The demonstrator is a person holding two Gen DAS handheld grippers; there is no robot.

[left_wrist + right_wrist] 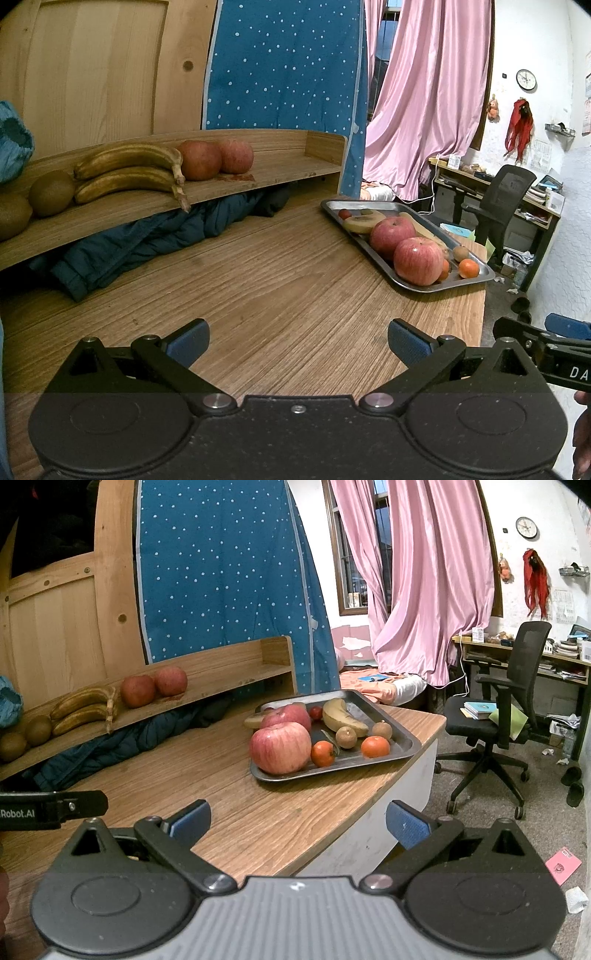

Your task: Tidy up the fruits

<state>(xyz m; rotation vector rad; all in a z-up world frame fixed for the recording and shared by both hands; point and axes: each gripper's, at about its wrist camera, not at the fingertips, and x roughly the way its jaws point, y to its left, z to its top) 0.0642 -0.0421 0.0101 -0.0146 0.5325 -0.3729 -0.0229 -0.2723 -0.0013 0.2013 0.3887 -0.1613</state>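
Looking along left view: the left hand-held gripper (pixel 297 345) hovers over bare tabletop (pixel 258 288), jaws spread wide and holding nothing.
Shelf fruit: two apples on the shelf (pixel 216 159), two bananas (pixel 129 177) and two kiwis (pixel 35 201) sit in a row on the raised wooden shelf (pixel 288 173) along the tabletop's far edge.
Shelf risk: one banana stem pokes past the shelf's front lip, and the apples are round and glossy; a nudge while adding fruit could probably roll one off.
Tray place: the metal tray (pixel 476 278) lies at the tabletop's far right corner, near the right edge.
Textures left: wood-grain laminate, smooth steel, ribbed blue pads (pixel 408 343).
Looking along right view: the right hand-held gripper (pixel 297 825) is likewise spread and empty, hanging over the tabletop's near right edge, well short of the tray.
Tray fruit: two large apples (pixel 280 746), a spotted banana (pixel 341 716), two brown kiwis (pixel 346 737), two tangerines (pixel 375 746) and a small red fruit (pixel 316 712).
Tray risk: the front apple touches the low rim; pushing it rather than pinching it may tip it out or slide the slick tray toward the drop to the floor.
Grip risk: waxy apple skin is broad for the jaws, and the soft banana would likely bruise under a hard squeeze.
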